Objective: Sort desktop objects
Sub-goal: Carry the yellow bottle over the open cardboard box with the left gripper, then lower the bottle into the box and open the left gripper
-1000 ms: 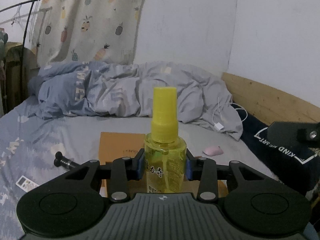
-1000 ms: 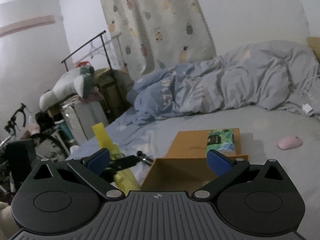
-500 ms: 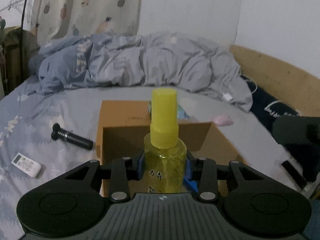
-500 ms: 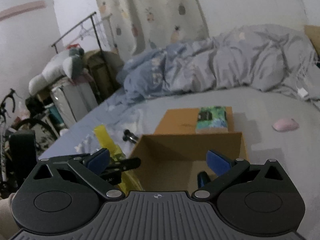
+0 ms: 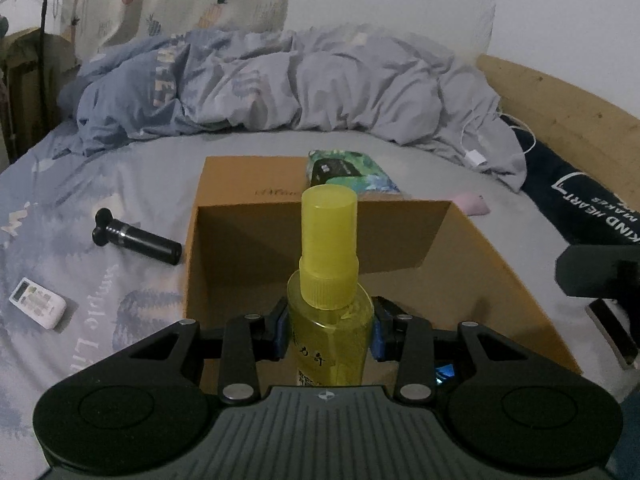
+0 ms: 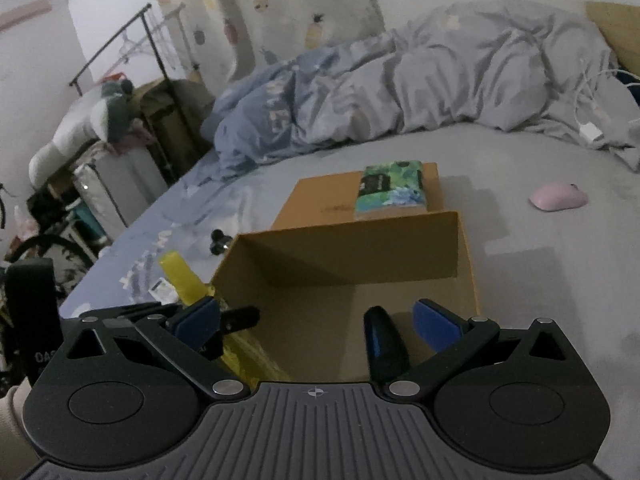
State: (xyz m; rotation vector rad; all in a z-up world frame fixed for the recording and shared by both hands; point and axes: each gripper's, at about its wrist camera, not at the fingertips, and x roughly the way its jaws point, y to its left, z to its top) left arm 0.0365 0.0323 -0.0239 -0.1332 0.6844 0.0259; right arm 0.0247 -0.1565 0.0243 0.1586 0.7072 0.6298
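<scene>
My left gripper (image 5: 329,334) is shut on a yellow spray bottle (image 5: 329,280) and holds it upright at the near-left edge of an open cardboard box (image 5: 400,240). The bottle also shows at the left of the right wrist view (image 6: 180,276), by the box's left corner. My right gripper (image 6: 316,320) is open and empty over the box (image 6: 360,240). A black and blue object (image 6: 382,342) lies inside the box near my right fingers. A green patterned tissue pack (image 5: 352,172) lies on the box's far flap.
On the grey bedsheet lie a black cylindrical tool (image 5: 136,236), a white remote (image 5: 38,306) and a pink mouse (image 6: 558,196). A crumpled duvet (image 5: 280,84) is behind. A charger cable (image 5: 476,156) and wooden bed frame (image 5: 560,96) are at right.
Both grippers have tilted down and come nearer the box, so its inside now shows. The left gripper carried the spray bottle to the box's edge. The right gripper stayed open.
</scene>
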